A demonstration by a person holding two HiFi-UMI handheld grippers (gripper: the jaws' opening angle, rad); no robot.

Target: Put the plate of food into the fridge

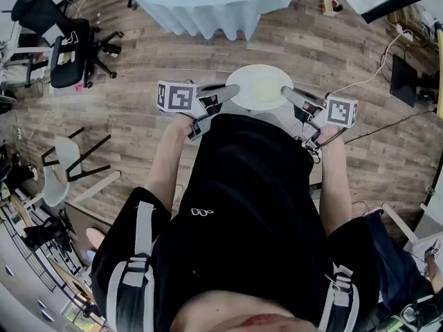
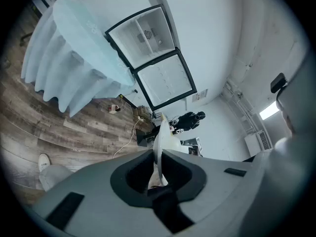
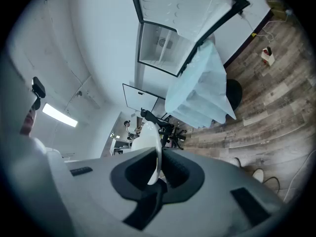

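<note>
I hold a white plate [image 1: 257,81] level in front of my body, with pale food [image 1: 264,90] on it. My left gripper [image 1: 234,90] is shut on its left rim and my right gripper [image 1: 286,91] is shut on its right rim. In the left gripper view the plate's edge [image 2: 161,141] runs thin between the closed jaws of the left gripper [image 2: 158,158]. The right gripper view shows the same rim [image 3: 149,141] pinched in the right gripper [image 3: 159,165]. The fridge [image 2: 154,58] stands with both doors open behind the table; it is also seen as the fridge [image 3: 170,38] in the right gripper view.
A round table with a pale cloth [image 1: 208,5] stands ahead, between me and the fridge. A black office chair [image 1: 68,45] and a white chair [image 1: 59,166] are at my left. Cables and a small box [image 1: 332,7] lie on the wooden floor at the right.
</note>
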